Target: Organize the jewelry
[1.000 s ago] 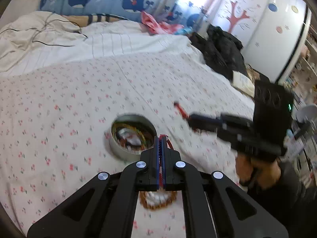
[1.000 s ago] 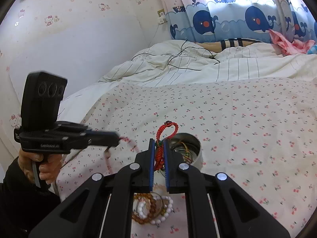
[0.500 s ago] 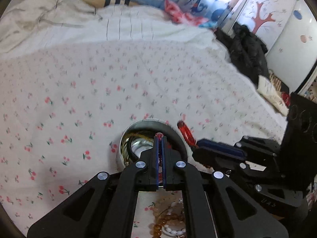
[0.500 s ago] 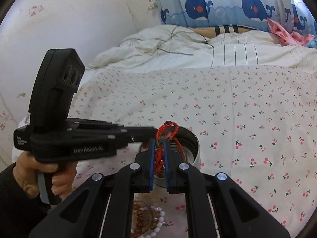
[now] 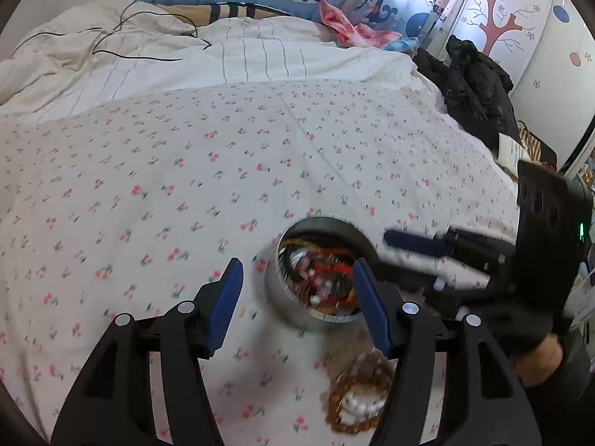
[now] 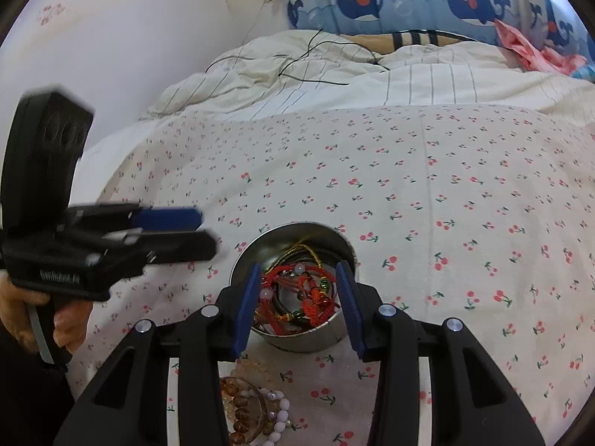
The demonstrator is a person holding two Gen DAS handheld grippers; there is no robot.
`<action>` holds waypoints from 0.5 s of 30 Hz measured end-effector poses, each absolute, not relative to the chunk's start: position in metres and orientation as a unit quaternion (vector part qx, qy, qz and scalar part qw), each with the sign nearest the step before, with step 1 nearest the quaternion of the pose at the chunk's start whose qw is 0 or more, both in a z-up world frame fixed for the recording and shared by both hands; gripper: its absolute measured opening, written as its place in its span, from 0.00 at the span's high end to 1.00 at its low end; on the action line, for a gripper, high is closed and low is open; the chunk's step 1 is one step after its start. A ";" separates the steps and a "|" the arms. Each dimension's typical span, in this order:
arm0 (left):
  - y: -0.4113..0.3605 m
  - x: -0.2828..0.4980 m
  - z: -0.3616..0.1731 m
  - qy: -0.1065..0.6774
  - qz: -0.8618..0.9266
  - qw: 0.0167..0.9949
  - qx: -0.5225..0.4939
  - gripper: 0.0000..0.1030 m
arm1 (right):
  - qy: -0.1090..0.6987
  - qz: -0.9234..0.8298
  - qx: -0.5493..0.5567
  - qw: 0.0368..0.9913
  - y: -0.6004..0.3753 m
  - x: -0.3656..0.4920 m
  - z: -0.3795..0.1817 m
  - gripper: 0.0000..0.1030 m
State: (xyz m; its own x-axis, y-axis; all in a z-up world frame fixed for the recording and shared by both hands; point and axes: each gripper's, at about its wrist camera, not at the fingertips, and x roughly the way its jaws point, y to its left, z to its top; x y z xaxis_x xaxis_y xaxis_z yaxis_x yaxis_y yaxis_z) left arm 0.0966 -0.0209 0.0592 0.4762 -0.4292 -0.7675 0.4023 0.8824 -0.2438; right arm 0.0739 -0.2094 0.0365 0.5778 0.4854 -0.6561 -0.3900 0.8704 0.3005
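Note:
A round metal tin (image 6: 293, 340) sits on the cherry-print bedsheet and holds red cord bracelets (image 6: 297, 290) and other jewelry. It also shows in the left wrist view (image 5: 286, 304). My right gripper (image 6: 297, 297) is open and empty, its jaws spread above the tin. My left gripper (image 5: 295, 291) is open and empty, just left of the tin. It appears in the right wrist view (image 6: 193, 230) at the left. A pile of amber and white bead bracelets (image 6: 253, 412) lies on the sheet in front of the tin, also seen in the left wrist view (image 5: 357, 401).
A rumpled striped duvet (image 6: 334, 74) with a black cable (image 6: 316, 63) lies at the back of the bed. Black clothing (image 5: 472, 81) is piled at the bed's right edge. A wall (image 6: 111, 55) borders the left side.
Both grippers were shut on red cord bracelets and are now open. The red bracelets now lie in the tin. The left gripper has shifted left of the tin.

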 end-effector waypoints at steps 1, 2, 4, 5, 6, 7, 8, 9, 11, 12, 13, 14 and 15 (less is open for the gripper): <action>-0.019 0.092 0.058 0.454 -0.244 0.857 -0.011 0.43 | 0.387 0.247 0.061 0.886 -0.211 0.072 0.039 0.60; -0.018 0.087 0.057 0.458 -0.248 0.854 -0.008 0.43 | 0.386 0.252 0.055 0.886 -0.213 0.067 0.043 0.60; -0.018 0.077 0.048 0.473 -0.266 0.840 -0.004 0.43 | 0.394 0.263 0.041 0.880 -0.216 0.059 0.044 0.60; -0.021 0.070 0.042 0.483 -0.272 0.833 0.005 0.43 | 0.402 0.272 0.036 0.874 -0.217 0.053 0.042 0.60; -0.024 0.064 0.037 0.489 -0.278 0.827 0.018 0.43 | 0.408 0.278 0.032 0.869 -0.219 0.049 0.040 0.60; -0.026 0.059 0.033 0.494 -0.283 0.822 0.028 0.43 | 0.416 0.283 0.027 0.864 -0.221 0.045 0.038 0.60; -0.029 0.053 0.028 0.499 -0.287 0.817 0.037 0.43 | 0.421 0.287 0.025 0.860 -0.223 0.040 0.036 0.60; -0.031 0.048 0.024 0.502 -0.288 0.814 0.043 0.43 | 0.427 0.297 0.025 0.854 -0.226 0.033 0.033 0.62; -0.036 0.038 0.015 0.510 -0.292 0.807 0.052 0.43 | 0.433 0.305 0.010 0.848 -0.224 0.022 0.032 0.64; -0.039 0.033 0.011 0.513 -0.294 0.805 0.056 0.43 | 0.435 0.307 0.003 0.846 -0.222 0.018 0.031 0.66; -0.042 0.028 0.007 0.517 -0.296 0.801 0.061 0.44 | 0.437 0.310 -0.002 0.844 -0.219 0.013 0.029 0.66; -0.045 0.022 0.003 0.520 -0.299 0.798 0.066 0.44 | 0.440 0.311 -0.007 0.842 -0.216 0.010 0.028 0.66; -0.048 0.017 0.000 0.519 -0.296 0.799 0.074 0.47 | 0.442 0.313 -0.014 0.841 -0.212 0.006 0.025 0.66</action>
